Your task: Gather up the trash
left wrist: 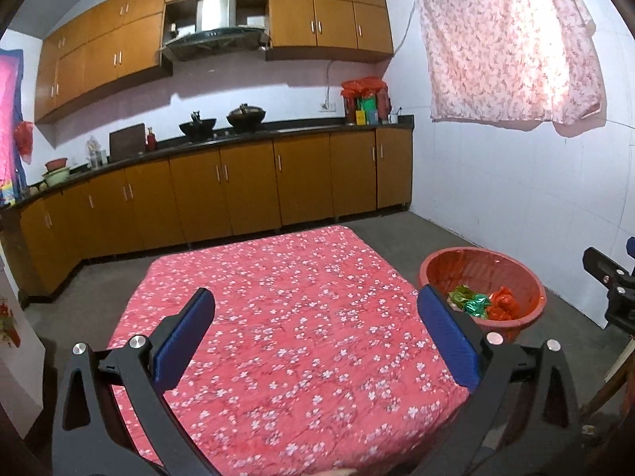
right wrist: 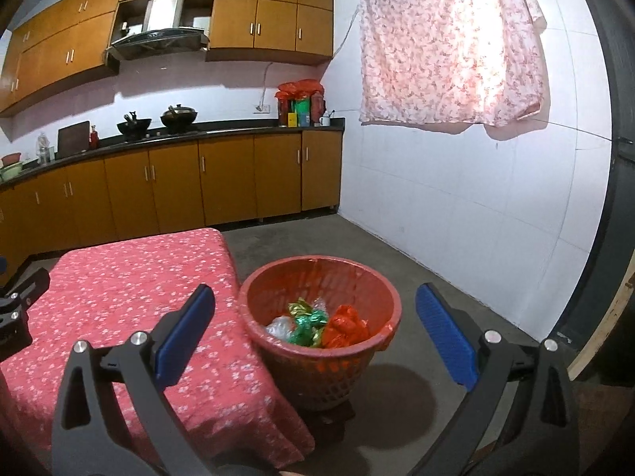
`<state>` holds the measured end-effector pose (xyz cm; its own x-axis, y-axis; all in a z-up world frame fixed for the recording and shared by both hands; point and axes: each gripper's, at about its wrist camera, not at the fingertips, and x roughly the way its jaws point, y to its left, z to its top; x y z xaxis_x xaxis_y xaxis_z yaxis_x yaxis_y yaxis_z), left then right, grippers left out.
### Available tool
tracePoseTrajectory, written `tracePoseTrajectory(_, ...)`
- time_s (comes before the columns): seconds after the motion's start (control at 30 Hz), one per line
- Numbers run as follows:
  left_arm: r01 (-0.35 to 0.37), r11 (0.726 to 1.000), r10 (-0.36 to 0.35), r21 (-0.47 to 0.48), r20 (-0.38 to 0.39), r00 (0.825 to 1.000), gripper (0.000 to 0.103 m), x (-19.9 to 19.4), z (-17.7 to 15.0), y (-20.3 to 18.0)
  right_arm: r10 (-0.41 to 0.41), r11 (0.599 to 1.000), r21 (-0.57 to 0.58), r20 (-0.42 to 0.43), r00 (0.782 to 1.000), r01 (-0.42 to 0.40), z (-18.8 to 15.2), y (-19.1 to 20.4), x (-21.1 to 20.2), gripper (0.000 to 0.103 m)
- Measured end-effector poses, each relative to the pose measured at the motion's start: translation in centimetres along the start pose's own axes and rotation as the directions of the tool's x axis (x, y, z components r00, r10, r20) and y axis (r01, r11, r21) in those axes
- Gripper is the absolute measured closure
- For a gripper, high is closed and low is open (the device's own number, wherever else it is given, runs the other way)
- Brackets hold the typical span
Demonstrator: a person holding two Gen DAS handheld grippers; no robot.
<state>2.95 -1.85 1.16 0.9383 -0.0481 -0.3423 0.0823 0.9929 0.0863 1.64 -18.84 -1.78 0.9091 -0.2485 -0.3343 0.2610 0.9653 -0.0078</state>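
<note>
A red plastic basket [right wrist: 381, 297] stands on the floor right of the table; it also shows in the left wrist view [left wrist: 528, 277]. Inside lie green foil wrappers [right wrist: 307, 323], a crumpled orange-red wrapper [right wrist: 345, 325] and a clear plastic piece [right wrist: 279, 325]. The table carries a red floral cloth [left wrist: 301, 317], with no trash showing on it. My left gripper [left wrist: 315, 301] is open and empty above the table. My right gripper [right wrist: 315, 297] is open and empty, above and in front of the basket. The right gripper's body shows at the right edge of the left wrist view [left wrist: 611, 285].
Brown kitchen cabinets [left wrist: 238, 182] with a dark counter, pots [left wrist: 246, 115] and bags run along the far wall. A white tiled wall [right wrist: 456, 198] with a pink floral curtain [right wrist: 448, 39] stands right. Grey concrete floor [right wrist: 416, 261] surrounds the basket.
</note>
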Motion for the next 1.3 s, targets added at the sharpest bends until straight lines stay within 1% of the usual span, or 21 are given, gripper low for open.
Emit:
tracePoseTrajectory(0.23,-0.012,1.0,0.013,-0.025,0.02,1.0,0.002,-1.9,-0.9,1.2,0.029,0.999,-0.016,0.004,1.0,-0.029,-0.9,1.4,-2.0,0.004)
tracePoseTrajectory(0.5,-0.024,0.999,0.025,-0.041,0.022,0.999,0.002,-2.6,-1.5,1.7,0.044,0.999,-0.023,0.008,0.999,-0.043,-1.3,2.3,-3.1,0.004)
tracePoseTrajectory(0.73,-0.02,0.998,0.02,-0.056,0.017,1.0,0.002,-2.8,-1.8,2.0,0.05,0.999,-0.019,0.006,0.999,-0.05,-1.4,2.3,-3.4,0.004)
tracePoseTrajectory(1.3,-0.007,0.998,0.007,-0.059,-0.005,1.0,0.002,-2.8,-2.2,2.3,0.054,0.999,-0.006,-0.02,0.998,-0.054,-1.7,2.4,-3.2,0.004)
